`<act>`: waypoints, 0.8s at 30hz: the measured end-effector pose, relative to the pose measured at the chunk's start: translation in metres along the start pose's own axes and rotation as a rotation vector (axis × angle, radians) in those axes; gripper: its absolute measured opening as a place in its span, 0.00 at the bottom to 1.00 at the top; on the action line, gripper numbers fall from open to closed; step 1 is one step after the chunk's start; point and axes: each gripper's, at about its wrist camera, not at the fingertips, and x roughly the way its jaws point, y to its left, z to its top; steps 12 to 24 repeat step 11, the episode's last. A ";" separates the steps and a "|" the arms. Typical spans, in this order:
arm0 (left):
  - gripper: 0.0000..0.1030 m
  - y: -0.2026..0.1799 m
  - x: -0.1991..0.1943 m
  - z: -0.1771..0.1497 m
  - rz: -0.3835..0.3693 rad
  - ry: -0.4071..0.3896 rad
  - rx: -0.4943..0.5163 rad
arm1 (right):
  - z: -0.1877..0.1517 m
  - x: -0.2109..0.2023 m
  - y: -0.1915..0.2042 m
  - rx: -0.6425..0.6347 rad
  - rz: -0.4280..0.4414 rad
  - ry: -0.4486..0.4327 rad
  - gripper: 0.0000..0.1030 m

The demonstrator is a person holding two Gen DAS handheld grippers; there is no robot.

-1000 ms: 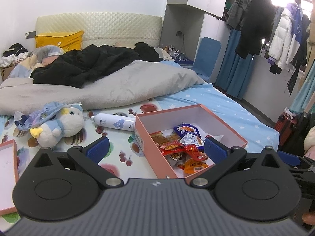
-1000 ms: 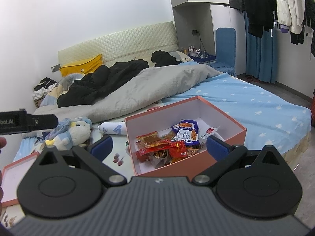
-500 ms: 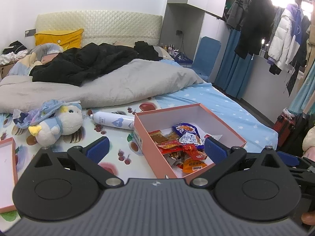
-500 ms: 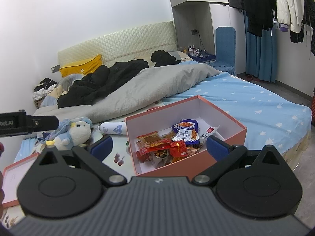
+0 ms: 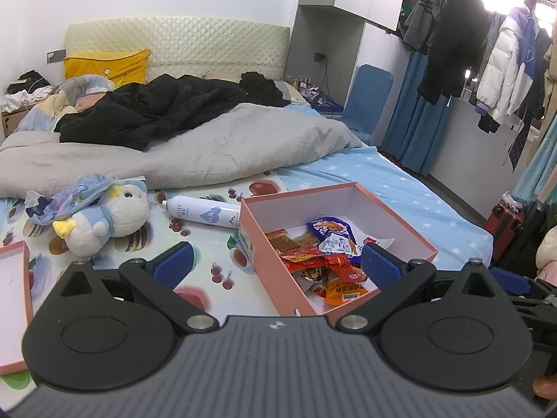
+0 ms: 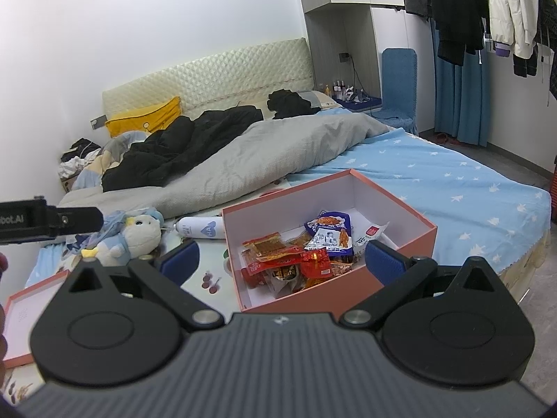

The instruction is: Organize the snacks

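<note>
An open pink box (image 5: 257,247) (image 6: 397,209) stands on the bed near its foot edge, holding several snack packets (image 5: 323,261) (image 6: 299,254) in red, orange and blue wrappers. Its pink lid (image 5: 12,299) (image 6: 21,317) lies flat at the left. My left gripper (image 5: 275,266) hovers open just before the box, nothing between its blue pads. My right gripper (image 6: 282,261) is open too, held above the box's near wall, empty. The left gripper's body (image 6: 45,221) shows at the left edge of the right wrist view.
A plush bird (image 5: 104,219) (image 6: 135,237) and a white bottle (image 5: 202,212) (image 6: 202,228) lie on the fruit-print sheet left of the box. A grey duvet (image 5: 209,153) and black clothes (image 5: 149,111) fill the bed behind. Hanging coats (image 5: 452,35), a blue chair (image 5: 369,101) and a red suitcase (image 5: 504,219) stand at right.
The left wrist view has shifted slightly, with the box and plush sitting a little lower and to the left. Both grippers stay open and empty; the right one has hardly moved.
</note>
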 end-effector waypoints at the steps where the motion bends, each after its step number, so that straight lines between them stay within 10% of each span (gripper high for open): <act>1: 1.00 -0.001 0.000 0.000 0.003 -0.001 0.001 | 0.000 0.000 0.000 0.001 0.000 -0.001 1.00; 24: 1.00 -0.001 -0.003 -0.001 0.004 -0.006 -0.002 | 0.000 0.000 0.003 -0.005 0.000 -0.003 1.00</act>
